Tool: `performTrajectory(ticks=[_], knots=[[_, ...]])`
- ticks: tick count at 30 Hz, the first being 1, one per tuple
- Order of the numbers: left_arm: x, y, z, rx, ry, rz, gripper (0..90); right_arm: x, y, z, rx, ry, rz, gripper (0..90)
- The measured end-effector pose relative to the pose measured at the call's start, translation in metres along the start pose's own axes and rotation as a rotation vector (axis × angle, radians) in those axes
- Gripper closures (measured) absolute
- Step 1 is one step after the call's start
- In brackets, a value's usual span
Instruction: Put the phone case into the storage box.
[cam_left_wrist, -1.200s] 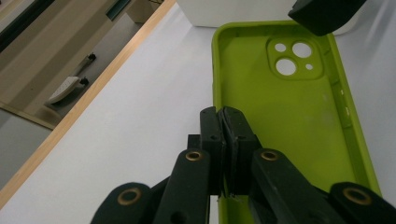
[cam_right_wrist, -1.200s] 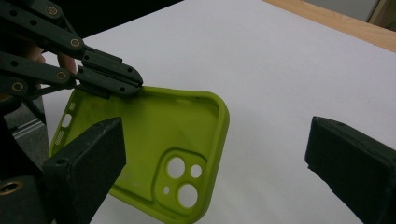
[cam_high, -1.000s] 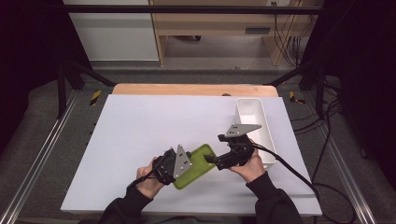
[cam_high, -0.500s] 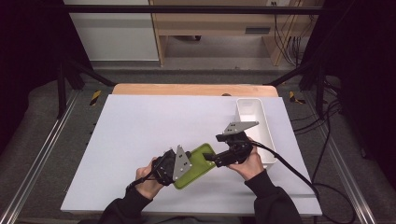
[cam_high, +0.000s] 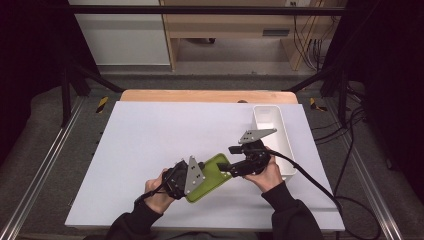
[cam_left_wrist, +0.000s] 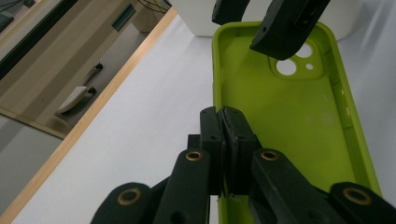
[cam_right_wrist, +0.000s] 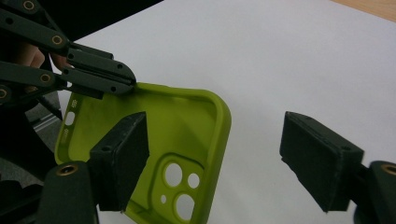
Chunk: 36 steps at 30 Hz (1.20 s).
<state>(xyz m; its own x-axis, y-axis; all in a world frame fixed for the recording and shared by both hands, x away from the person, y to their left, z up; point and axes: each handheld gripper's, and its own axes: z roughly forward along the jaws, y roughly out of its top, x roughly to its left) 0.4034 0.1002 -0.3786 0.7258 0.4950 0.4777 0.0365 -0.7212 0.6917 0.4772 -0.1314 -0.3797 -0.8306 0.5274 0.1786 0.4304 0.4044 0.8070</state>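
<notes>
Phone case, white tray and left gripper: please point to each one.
phone case (cam_left_wrist: 280, 121), left gripper view, inner back.
white tray (cam_high: 283, 131), high view, right wall.
left gripper (cam_left_wrist: 222, 122), left gripper view, shut jaw tips.

Lab recording bay: black frame (cam_high: 75, 75), floor rails (cam_high: 40, 170), trailing cables (cam_high: 350, 150), white table (cam_high: 165, 130).

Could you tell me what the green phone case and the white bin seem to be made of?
The lime-green phone case looks like soft silicone or flexible plastic: matte, with rounded moulded edges and camera cut-outs. The white rectangular bin looks like rigid plastic: smooth, thin-walled, slightly glossy. Neither is certain from looks alone.
</notes>
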Motion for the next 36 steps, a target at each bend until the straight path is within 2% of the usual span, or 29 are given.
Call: performTrajectory(ticks=[8,25,36], knots=[[-0.0015,0.0010,-0.0013,-0.001,0.006,0.014,87.3,-0.0024,0.0002,0.0014,0.015,0.036,0.014,36.2],[-0.0042,0.0025,-0.0042,-0.010,0.014,0.031,87.3,-0.0072,0.0008,0.0019,0.042,0.111,0.040,52.5],[-0.0054,0.0024,-0.0036,-0.005,0.011,0.036,87.3,-0.0075,-0.0003,-0.0009,0.050,0.119,0.046,65.2]])
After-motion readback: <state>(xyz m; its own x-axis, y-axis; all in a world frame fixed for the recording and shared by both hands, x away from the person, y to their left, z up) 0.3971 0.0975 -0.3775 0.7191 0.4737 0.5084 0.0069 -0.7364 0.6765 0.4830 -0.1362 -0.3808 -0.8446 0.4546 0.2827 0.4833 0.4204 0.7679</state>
